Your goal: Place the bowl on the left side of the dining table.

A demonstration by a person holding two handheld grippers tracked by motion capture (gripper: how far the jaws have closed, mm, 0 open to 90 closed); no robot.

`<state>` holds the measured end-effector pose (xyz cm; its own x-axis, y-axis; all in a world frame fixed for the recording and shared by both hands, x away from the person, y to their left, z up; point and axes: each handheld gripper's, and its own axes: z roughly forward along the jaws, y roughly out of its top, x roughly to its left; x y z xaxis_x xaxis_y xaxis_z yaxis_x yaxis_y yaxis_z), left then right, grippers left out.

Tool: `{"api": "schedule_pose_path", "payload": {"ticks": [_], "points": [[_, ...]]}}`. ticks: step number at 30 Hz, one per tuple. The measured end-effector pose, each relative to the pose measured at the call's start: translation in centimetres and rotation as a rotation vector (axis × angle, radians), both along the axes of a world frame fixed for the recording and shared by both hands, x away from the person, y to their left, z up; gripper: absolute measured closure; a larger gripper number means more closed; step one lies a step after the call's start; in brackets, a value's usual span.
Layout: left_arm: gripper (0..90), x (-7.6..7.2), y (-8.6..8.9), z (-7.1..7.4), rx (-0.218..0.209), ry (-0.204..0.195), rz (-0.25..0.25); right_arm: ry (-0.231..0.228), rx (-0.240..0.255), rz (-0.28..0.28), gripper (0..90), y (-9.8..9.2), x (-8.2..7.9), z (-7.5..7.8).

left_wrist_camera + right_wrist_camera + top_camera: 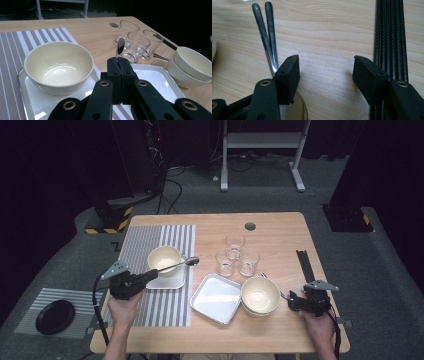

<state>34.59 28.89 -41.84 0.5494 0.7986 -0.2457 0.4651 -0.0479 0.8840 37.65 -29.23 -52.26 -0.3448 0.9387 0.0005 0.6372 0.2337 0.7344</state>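
My left gripper (153, 273) is shut on the handle of a metal spoon (191, 261). The spoon is held out over the cream bowl (164, 258), which stands on a small metal tray (172, 282). In the left gripper view the jaws (118, 62) meet on the thin handle, and the spoon's bowl (120, 46) points toward the glasses. My right gripper (292, 300) rests low at the table's right front, open. In the right gripper view its jaws (325, 68) stand wide over bare wood. Two utensil handles (266, 30) lie at the left jaw, with a spoon bowl (298, 110) under it.
Three clear glasses (234, 256) cluster mid-table. Two stacked cream bowls (260, 295) sit beside a second metal tray (216, 298). A striped placemat (161, 237) covers the left side. A black strip (304, 264) lies along the right edge. On the floor at left is a black plate (55, 316).
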Motion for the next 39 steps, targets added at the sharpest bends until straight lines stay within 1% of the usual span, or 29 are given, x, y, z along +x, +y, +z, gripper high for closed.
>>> {"api": "schedule_pose_path", "payload": {"ticks": [1,3,5,6,7,8,11,13,14,16,20,21,22,23,24,25,26,27,28,29,31,32,33,34,35,37,38,39], "points": [[89.1,0.0,0.0,0.0,0.0,0.0,0.0,0.0,0.0,0.0,38.6,0.0,0.0,0.0],[89.1,-0.1,0.2,0.0,-0.019,0.005,0.022,0.0,0.0,0.0,38.6,0.0,0.0,0.0],[89.1,0.0,0.3,0.0,-0.019,0.003,0.024,0.0,0.0,0.0,38.6,0.0,0.0,0.0],[89.1,0.0,0.4,0.0,-0.01,0.001,0.022,0.0,0.0,0.0,38.6,0.0,0.0,0.0],[89.1,0.0,0.4,-0.1,-0.025,0.0,0.042,0.0,0.0,0.0,38.6,0.0,0.0,0.0],[89.1,0.0,0.5,0.0,-0.015,0.0,0.033,0.0,0.0,0.0,38.6,0.0,0.0,0.0],[89.1,0.0,0.7,0.0,-0.007,-0.003,0.033,0.0,0.0,0.0,38.6,0.0,0.0,0.0],[89.2,0.0,0.8,0.0,-0.003,-0.002,0.042,0.0,0.001,-0.001,38.6,0.0,0.0,0.0],[89.1,-0.1,1.0,0.0,-0.005,-0.004,0.057,0.0,0.0,0.0,38.6,0.0,0.0,0.0],[89.2,-0.1,1.1,-0.1,0.006,-0.006,0.06,-0.001,-0.001,0.0,38.5,0.0,0.0,0.0],[89.1,-0.1,1.5,-0.2,0.004,-0.003,0.073,0.0,-0.001,0.0,38.5,0.0,0.0,0.0],[89.1,-0.1,1.6,-0.2,0.011,0.0,0.07,0.0,-0.001,-0.001,38.5,0.0,0.0,0.0],[89.1,-0.1,1.6,-0.3,0.0,0.0,0.079,0.0,0.0,-0.001,38.5,0.0,0.0,0.0],[89.1,-0.1,1.8,-0.3,0.02,-0.001,0.071,0.0,0.0,-0.001,38.5,0.0,0.0,0.0],[89.1,-0.1,1.8,-0.3,0.02,-0.001,0.071,0.001,0.0,-0.001,38.5,0.0,0.0,0.0],[89.1,-0.2,1.7,-0.3,0.007,0.003,0.09,0.0,0.001,-0.001,38.5,0.0,0.0,0.0],[89.1,-0.1,1.9,-0.3,0.018,0.0,0.089,0.0,0.0,-0.001,38.5,0.0,0.0,0.0],[89.1,-0.1,1.9,-0.3,0.018,0.0,0.089,0.0,0.001,-0.001,38.5,0.0,0.0,0.0],[89.1,-0.2,2.2,-0.2,0.032,0.004,0.087,0.0,0.001,-0.001,38.5,0.0,0.0,0.0],[89.1,-0.2,2.1,-0.3,0.013,-0.002,0.101,0.0,0.0,-0.001,38.5,0.0,0.0,0.0],[89.1,-0.2,2.2,-0.3,0.015,-0.002,0.105,0.0,0.001,-0.002,38.5,0.0,0.0,0.0],[89.1,-0.2,2.5,-0.2,0.033,-0.001,0.092,0.0,0.0,-0.001,38.5,0.0,0.0,0.0],[89.1,-0.2,2.4,-0.3,0.012,-0.005,0.107,0.0,0.0,-0.001,38.5,0.0,0.0,0.0],[89.1,-0.3,2.5,-0.3,0.013,-0.002,0.12,0.0,0.0,-0.001,38.5,0.0,0.0,0.0],[89.1,-0.3,2.7,-0.3,0.017,-0.002,0.12,0.0,0.0,-0.001,38.5,0.0,0.0,0.0],[89.2,-0.3,2.7,-0.4,0.011,-0.002,0.126,0.0,0.0,-0.001,38.5,0.0,0.0,0.0],[89.1,-0.4,3.2,-0.3,0.046,0.001,0.113,0.0,0.0,-0.001,38.5,0.0,0.0,0.0],[89.1,-0.4,3.2,-0.3,0.046,0.001,0.113,0.0,0.0,-0.001,38.5,0.0,0.0,0.0]]}}
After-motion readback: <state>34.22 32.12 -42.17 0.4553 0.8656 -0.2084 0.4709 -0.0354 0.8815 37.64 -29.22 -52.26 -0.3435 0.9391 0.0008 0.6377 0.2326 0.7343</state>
